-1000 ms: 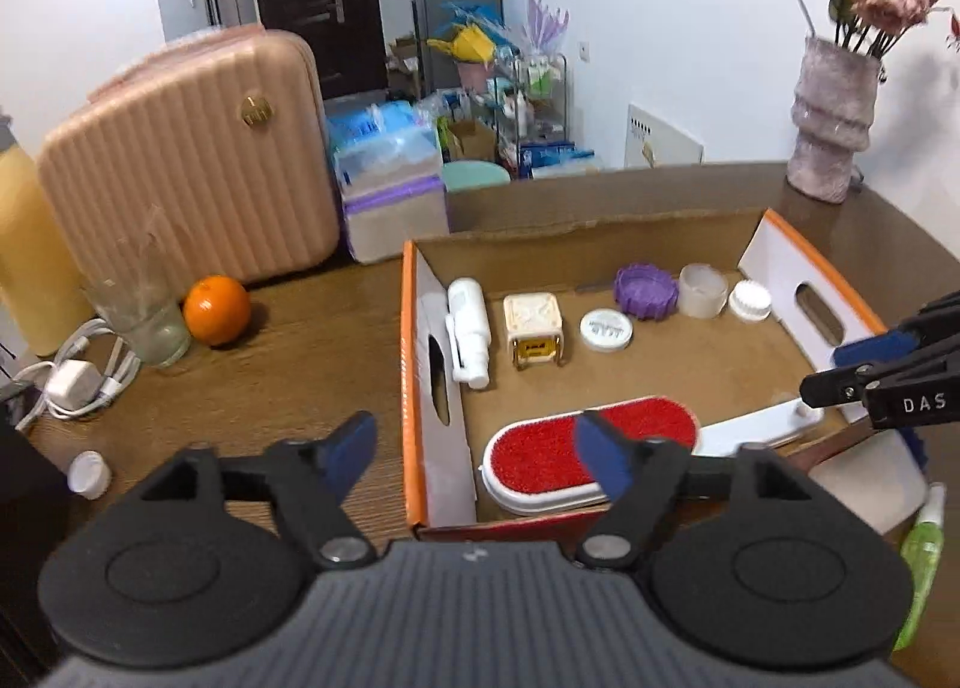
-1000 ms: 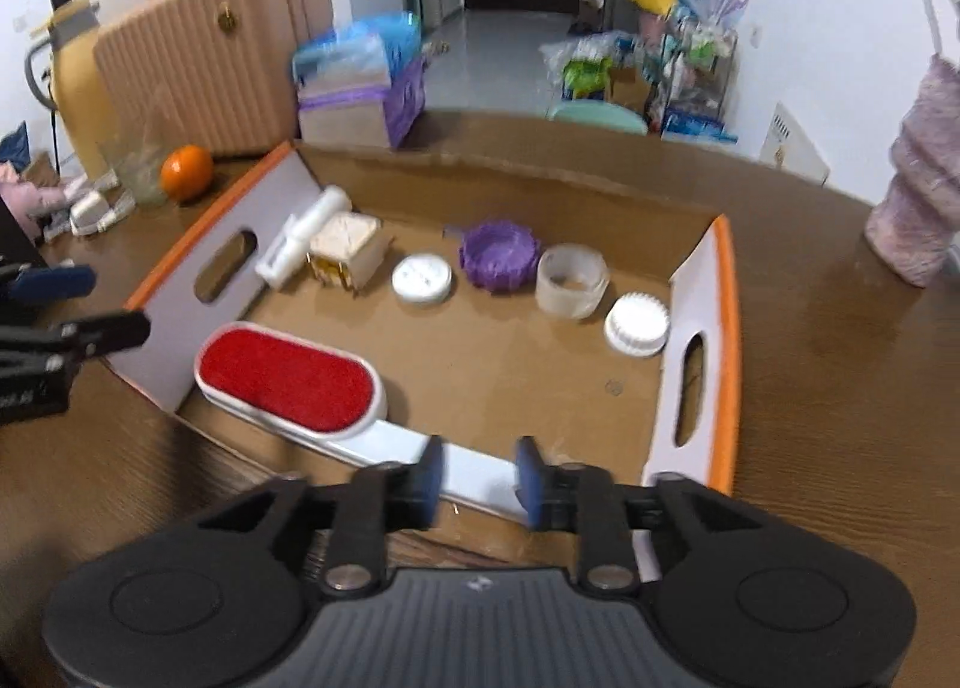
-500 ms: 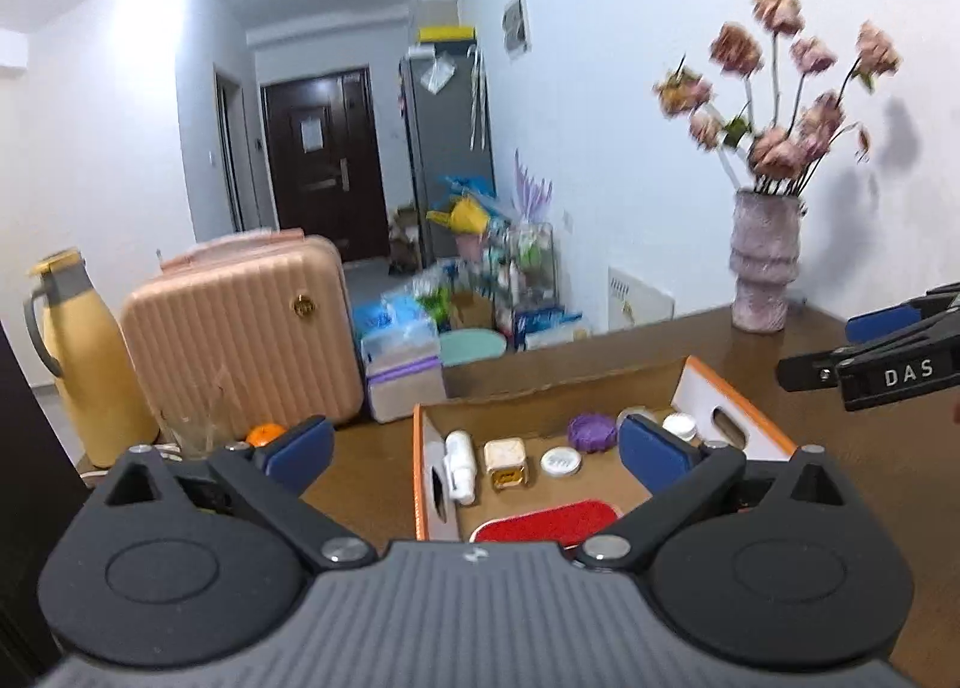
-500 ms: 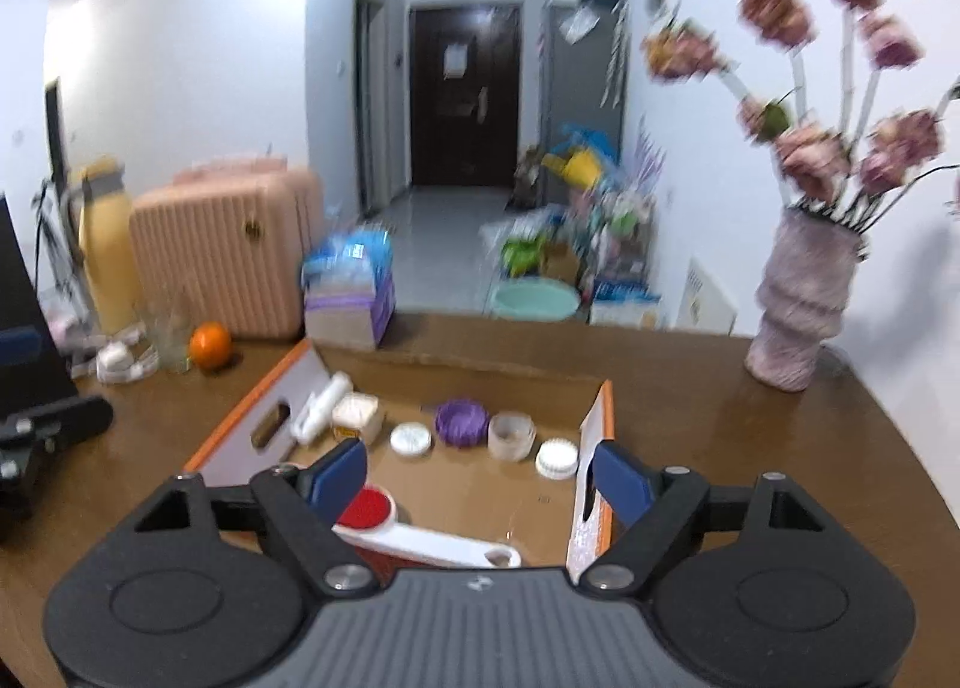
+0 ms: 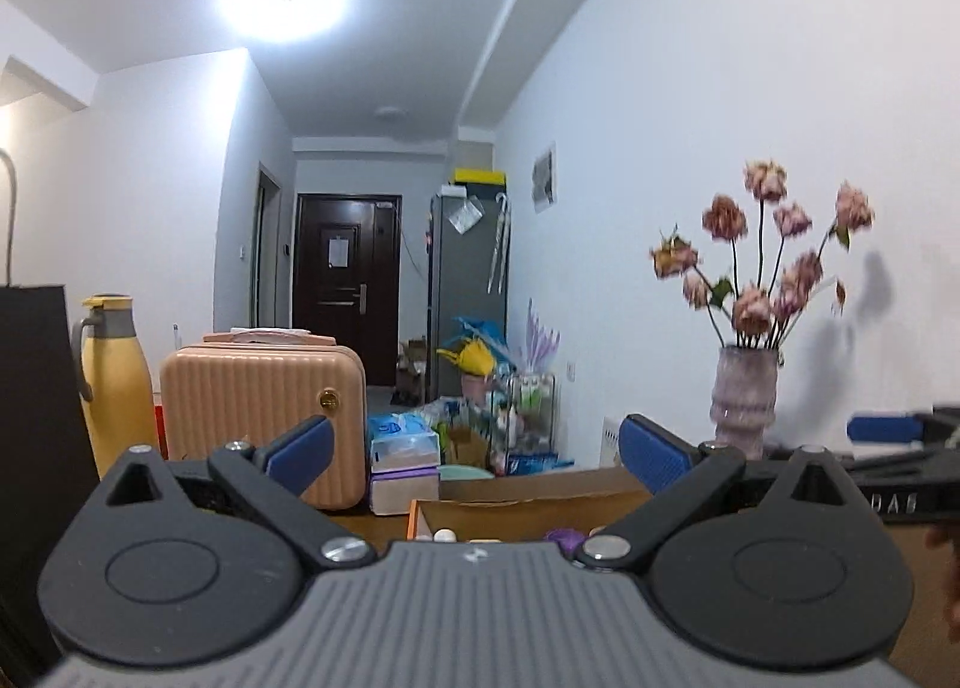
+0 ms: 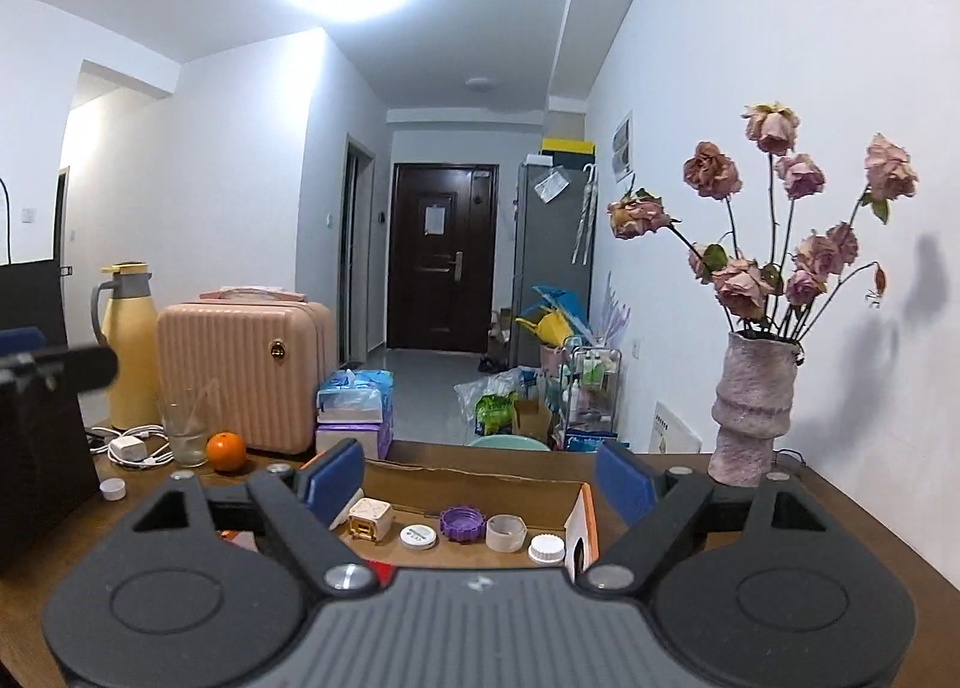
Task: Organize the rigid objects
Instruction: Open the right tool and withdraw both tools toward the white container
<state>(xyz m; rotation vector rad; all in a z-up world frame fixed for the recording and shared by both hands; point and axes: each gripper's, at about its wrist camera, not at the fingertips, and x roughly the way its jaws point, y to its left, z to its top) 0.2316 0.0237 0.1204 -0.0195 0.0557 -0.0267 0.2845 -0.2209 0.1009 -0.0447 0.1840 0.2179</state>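
In front of you a cardboard box (image 6: 480,481) sat on the surface (image 6: 840,514). Inside it stood a row: a cube (image 6: 371,518) at the left, then a flat lid (image 6: 418,536), a ridged ring (image 6: 461,523), a cup (image 6: 506,532) and a cap (image 6: 546,548) at the right. Left of the box lay an orange (image 6: 226,451), with a glass (image 6: 183,430) beside it and a suitcase (image 6: 240,376) behind. A vase (image 6: 753,412) stood right of the box.
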